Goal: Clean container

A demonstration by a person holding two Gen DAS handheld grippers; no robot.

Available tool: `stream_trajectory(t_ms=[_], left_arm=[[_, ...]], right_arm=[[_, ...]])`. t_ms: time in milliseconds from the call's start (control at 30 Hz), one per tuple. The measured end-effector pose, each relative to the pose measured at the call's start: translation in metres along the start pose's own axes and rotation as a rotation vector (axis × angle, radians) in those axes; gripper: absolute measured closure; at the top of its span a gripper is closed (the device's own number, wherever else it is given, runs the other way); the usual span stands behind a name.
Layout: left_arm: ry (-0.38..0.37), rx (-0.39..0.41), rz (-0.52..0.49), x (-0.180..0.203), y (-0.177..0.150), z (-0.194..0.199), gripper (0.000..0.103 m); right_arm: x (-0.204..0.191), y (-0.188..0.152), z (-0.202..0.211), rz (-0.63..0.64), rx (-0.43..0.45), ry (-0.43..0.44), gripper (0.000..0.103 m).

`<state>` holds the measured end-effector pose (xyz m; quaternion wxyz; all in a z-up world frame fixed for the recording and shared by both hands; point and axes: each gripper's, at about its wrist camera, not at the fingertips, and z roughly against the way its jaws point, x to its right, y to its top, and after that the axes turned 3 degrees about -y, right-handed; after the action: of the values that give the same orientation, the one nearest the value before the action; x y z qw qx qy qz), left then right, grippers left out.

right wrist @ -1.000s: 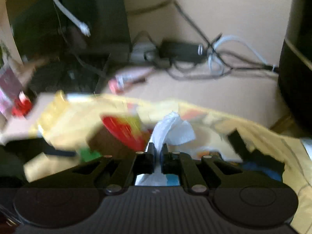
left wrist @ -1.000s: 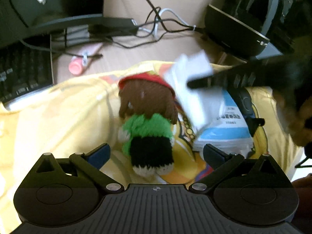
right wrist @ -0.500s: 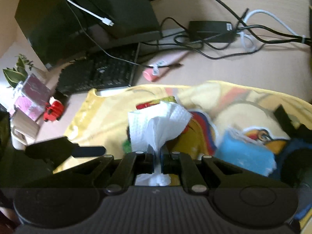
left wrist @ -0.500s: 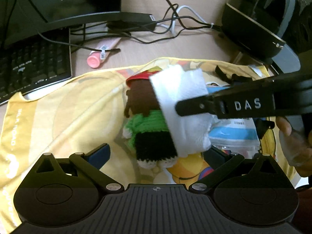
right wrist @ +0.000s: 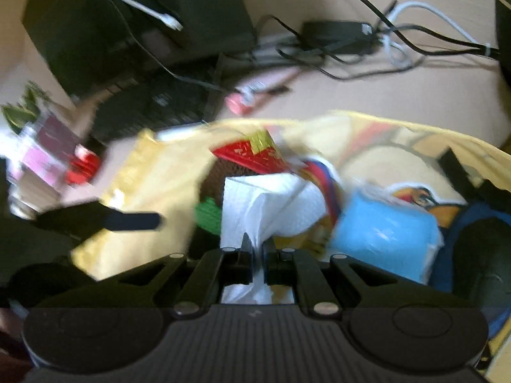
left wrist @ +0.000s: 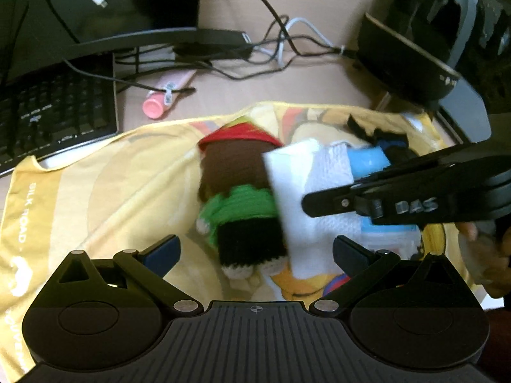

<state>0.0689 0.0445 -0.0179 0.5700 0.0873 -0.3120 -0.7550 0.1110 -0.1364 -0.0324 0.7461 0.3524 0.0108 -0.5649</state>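
We see the right hand-held gripper (right wrist: 258, 249) pinching a white paper towel (right wrist: 265, 204); the left hand-held gripper (left wrist: 255, 252) spread, empty.

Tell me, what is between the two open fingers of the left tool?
In the left wrist view, a knitted doll lies on the yellow cloth between the left tool's fingers, with the white paper towel beside it.
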Motion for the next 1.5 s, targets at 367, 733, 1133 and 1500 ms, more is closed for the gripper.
stream_trajectory(t_ms=[367,733,1133,1500], left_arm=[[-0.019,-0.025,-0.024,0.001,0.001,-0.010,0.000],[-0.078,0.015,0.016,-0.011,0.005,-0.012,0.000],[-0.160,0.079,-0.023,-0.014,0.024,-0.044,0.008],[0.021,0.134,-0.136,-0.020,0.017,-0.012,0.039]], right_arm=[[-0.032,0.013,-0.015,0.153,0.021,-0.038,0.061],[-0.013,0.010,-0.020,0.119,0.016,-0.116,0.093],[0.021,0.015,-0.025,0.016,0.002,-0.181,0.093],[-0.012,0.028,-0.049,0.063,-0.032,-0.066,0.093]])
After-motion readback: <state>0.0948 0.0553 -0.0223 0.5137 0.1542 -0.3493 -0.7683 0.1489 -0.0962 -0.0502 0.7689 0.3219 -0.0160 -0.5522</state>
